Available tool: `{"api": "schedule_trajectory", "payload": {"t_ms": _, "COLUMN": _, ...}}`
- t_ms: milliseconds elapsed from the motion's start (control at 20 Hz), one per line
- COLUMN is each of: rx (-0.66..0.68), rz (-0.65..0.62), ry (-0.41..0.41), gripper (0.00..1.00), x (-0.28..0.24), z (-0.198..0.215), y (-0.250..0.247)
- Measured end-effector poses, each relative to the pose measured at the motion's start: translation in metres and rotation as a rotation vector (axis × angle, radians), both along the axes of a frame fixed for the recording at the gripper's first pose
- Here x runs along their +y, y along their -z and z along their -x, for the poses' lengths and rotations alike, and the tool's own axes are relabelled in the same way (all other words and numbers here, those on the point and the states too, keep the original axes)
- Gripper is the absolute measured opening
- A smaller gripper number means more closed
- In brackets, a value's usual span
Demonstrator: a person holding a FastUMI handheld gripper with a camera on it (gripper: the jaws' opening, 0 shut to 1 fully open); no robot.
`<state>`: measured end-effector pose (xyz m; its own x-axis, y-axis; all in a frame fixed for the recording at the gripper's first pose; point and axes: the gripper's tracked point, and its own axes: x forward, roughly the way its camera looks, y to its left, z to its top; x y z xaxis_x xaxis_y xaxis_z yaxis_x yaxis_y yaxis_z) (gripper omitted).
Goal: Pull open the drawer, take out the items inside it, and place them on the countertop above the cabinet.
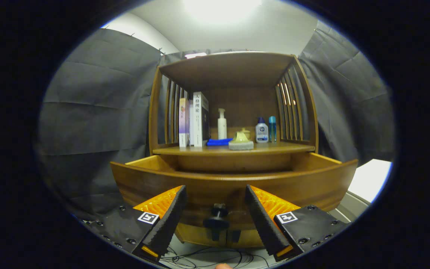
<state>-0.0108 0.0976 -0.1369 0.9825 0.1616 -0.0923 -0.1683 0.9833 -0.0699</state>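
Observation:
The wooden drawer (233,186) stands pulled out of the cabinet toward me, its curved front panel just ahead of my fingers. Its dark round knob (217,218) sits between the two fingers without touching either one. My gripper (215,192) is open with nothing held. The drawer's inside is hidden behind the front panel. Above it, the countertop (233,150) carries a yellowish item on a grey block (240,141), a blue cloth (218,142), a white pump bottle (221,124), two small bottles (266,130) and some upright books (194,119).
The cabinet has slatted side walls (291,108) and a top board (230,65) over the countertop. Dark curtains hang on both sides. Loose cables (207,256) lie on the floor under the drawer. A white surface (370,179) lies to the right.

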Motion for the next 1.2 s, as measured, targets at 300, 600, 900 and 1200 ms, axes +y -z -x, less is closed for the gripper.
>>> {"api": "schedule_trajectory", "payload": {"t_ms": 300, "rx": 0.063, "rz": 0.018, "ry": 0.062, "gripper": 0.98, "x": -0.01, "z": -0.016, "y": 0.035}}
{"api": "schedule_trajectory", "payload": {"t_ms": 600, "rx": 0.045, "rz": 0.03, "ry": 0.112, "gripper": 0.96, "x": -0.015, "z": -0.022, "y": 0.034}}
{"api": "schedule_trajectory", "payload": {"t_ms": 900, "rx": 0.045, "rz": 0.021, "ry": 0.134, "gripper": 0.95, "x": -0.016, "z": -0.048, "y": 0.027}}
{"api": "schedule_trajectory", "payload": {"t_ms": 1200, "rx": 0.077, "rz": 0.01, "ry": 0.136, "gripper": 0.95, "x": -0.015, "z": -0.077, "y": 0.027}}
